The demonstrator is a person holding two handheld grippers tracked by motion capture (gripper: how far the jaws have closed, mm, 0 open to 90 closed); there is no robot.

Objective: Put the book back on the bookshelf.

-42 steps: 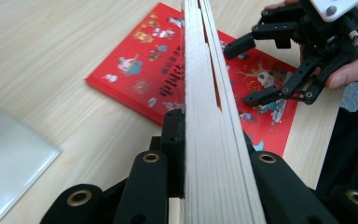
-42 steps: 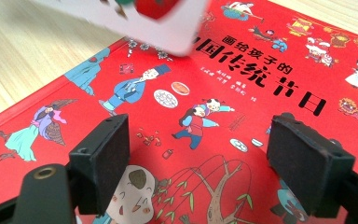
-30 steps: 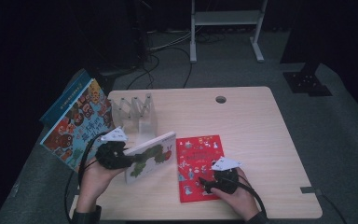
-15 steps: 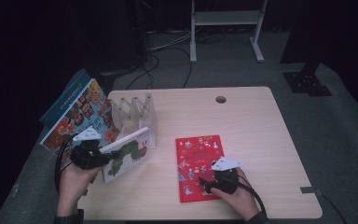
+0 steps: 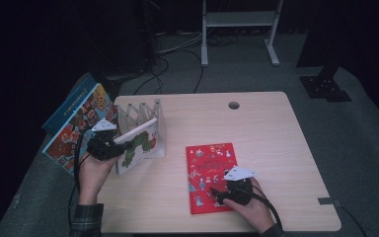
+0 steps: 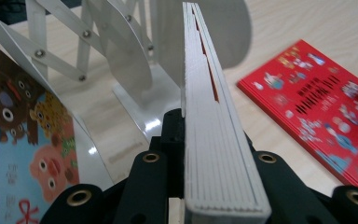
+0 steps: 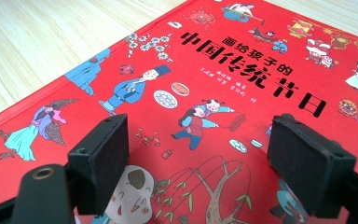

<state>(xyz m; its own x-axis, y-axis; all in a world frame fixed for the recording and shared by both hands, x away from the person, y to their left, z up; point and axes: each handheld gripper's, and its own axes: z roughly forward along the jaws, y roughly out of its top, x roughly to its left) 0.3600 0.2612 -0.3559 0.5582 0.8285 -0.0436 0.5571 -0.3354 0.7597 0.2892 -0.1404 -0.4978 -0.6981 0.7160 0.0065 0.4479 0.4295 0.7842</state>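
the left gripper (image 5: 109,147) is clamping a white board book (image 5: 137,145) on edge at nine o'clock on the table (image 5: 276,128), just beside the metal book rack (image 5: 145,116). the right gripper (image 5: 222,193) is hovering with jaws spread over the red book (image 5: 208,163) lying flat toward six o'clock.

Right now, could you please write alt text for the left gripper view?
The left hand-held gripper clamps a thick white board book edge-on, pointed toward a white expanding book rack. A red picture book lies flat on the wooden table.
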